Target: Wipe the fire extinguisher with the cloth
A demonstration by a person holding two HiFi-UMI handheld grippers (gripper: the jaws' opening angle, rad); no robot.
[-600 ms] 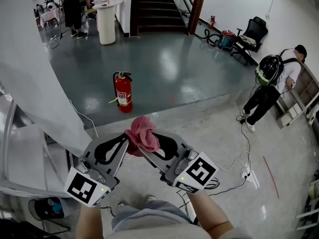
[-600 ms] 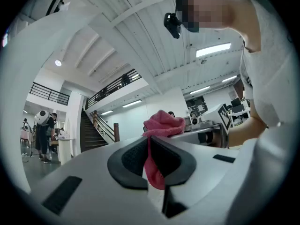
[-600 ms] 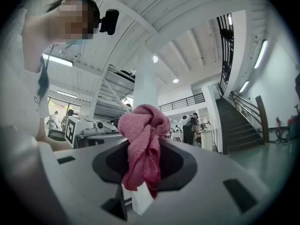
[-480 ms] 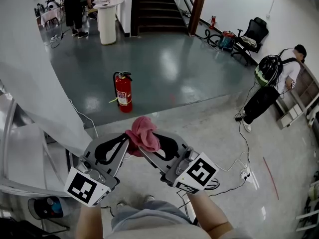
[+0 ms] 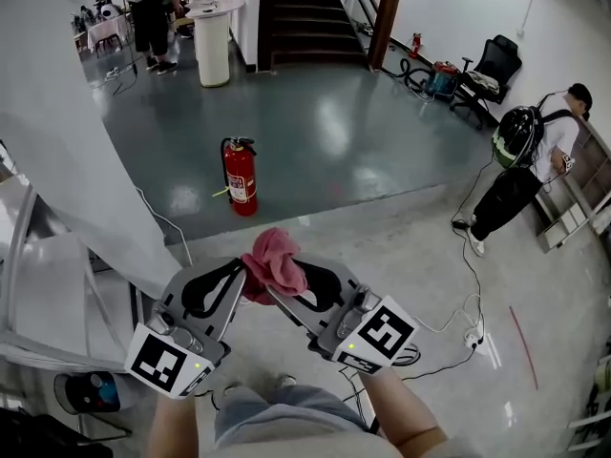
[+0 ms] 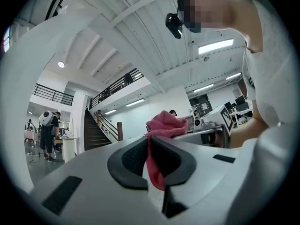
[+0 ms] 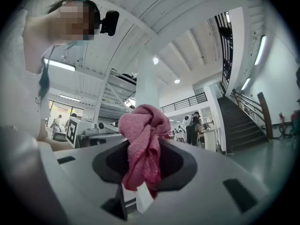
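**A:** What do we have at our left?

**B:** Our left gripper (image 5: 246, 277) sits low in the head view, angled inward. In the left gripper view its jaws are pressed together on a thin fold of the pink cloth (image 5: 274, 261). That fold hangs down between the black pads (image 6: 129, 159).

**A:** And where do we see the fire extinguisher?

**B:** The red fire extinguisher (image 5: 240, 177) stands upright on the dark glossy floor (image 5: 363, 132) ahead of us. It is well apart from both grippers and the cloth, and sits slightly left of the cloth in the head view. Behind it a staircase (image 5: 304, 12) rises at the top of that view.

**A:** So the cloth is between our two grippers?

**B:** Yes, we hold it bunched up where the two sets of jaws meet, and it rises above them as a crumpled wad.

**A:** And our right side?

**B:** Our right gripper (image 5: 286, 289) points in toward the left one. In the right gripper view its jaws are clamped on a thicker twist of the cloth. A knotted lump sits above the jaws and loose ends dangle below them.

**A:** Anything farther right?

**B:** A person (image 5: 523, 165) with a dark backpack bends forward near the wall. A black cable (image 5: 474, 280) trails across the pale floor toward us.
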